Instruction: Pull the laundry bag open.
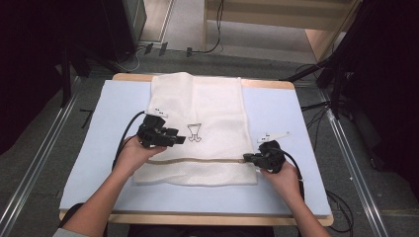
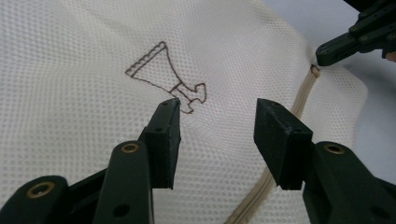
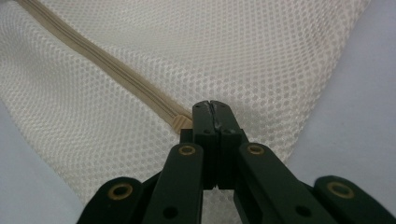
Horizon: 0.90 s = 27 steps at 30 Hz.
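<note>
Cream mesh, a flat laundry bag (image 1: 197, 128), is lying across the middle of a pale blue mat (image 1: 108, 143) that is covering the wooden desk (image 1: 276, 83) in the high view. A tan zipper (image 1: 207, 161) is running across the bag near its close edge, and a small brown line drawing (image 1: 194, 132) is sitting at its centre. The left tongs (image 1: 181, 139) are hovering over the bag just left of the drawing, the person's left hand (image 1: 132, 154) gripping them. The right tongs (image 1: 245, 158) are resting at the bag's right edge, at the zipper's end, with the right hand (image 1: 282, 177) behind them. This view is giving the whole layout, but the jaws are too small here to read.

The left gripper view is looking down on the mesh bag (image 2: 74, 84) and making the drawing (image 2: 166, 77) plain: a fluted funnel shape on a stem. The left tongs (image 2: 217, 119) are standing partly open above the cloth, nothing pinched between them; the zipper (image 2: 299, 100) is running past the right-hand jaw. Farther off, the right tongs (image 2: 324, 52) are meeting the zipper's end at the bag's edge.

The right gripper view is showing the weave of the bag (image 3: 233, 51) close up. The right tongs (image 3: 211, 106) are closed tight, jaws pressed together at the end of the ribbed zipper tape (image 3: 102, 63), and whether anything is caught between them I cannot tell. Blue mat (image 3: 364, 93) is showing on both sides.
</note>
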Motion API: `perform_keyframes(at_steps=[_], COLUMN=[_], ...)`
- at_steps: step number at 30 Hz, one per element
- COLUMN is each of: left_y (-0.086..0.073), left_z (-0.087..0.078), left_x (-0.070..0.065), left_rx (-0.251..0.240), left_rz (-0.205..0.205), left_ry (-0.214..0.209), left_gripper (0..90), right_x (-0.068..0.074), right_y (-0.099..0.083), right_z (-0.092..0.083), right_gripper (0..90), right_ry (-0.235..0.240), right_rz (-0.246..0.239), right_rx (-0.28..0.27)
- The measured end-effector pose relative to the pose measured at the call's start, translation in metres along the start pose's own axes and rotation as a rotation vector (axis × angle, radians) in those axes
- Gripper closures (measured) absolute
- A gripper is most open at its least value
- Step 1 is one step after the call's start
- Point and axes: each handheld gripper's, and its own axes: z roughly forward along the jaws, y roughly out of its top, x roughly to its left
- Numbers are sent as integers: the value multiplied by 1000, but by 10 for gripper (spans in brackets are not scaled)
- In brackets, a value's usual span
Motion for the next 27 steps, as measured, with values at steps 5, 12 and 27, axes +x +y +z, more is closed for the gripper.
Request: perform_keyframes(at_steps=[5, 12, 27], left_y=[2, 6, 16], left_z=[4, 11, 37], left_x=[-7, -12, -45], left_rx=[8, 14, 24], left_rz=[16, -25, 22], left_ry=[-2, -47, -131], left_gripper=[543, 560, 696], right_x=[-2, -10, -18], right_y=[0, -5, -13], right_z=[-3, -8, 0], right_gripper=[900, 900, 900], right_ry=[-16, -34, -5], right_rz=[-14, 2, -30], right_rx=[-21, -19, -27])
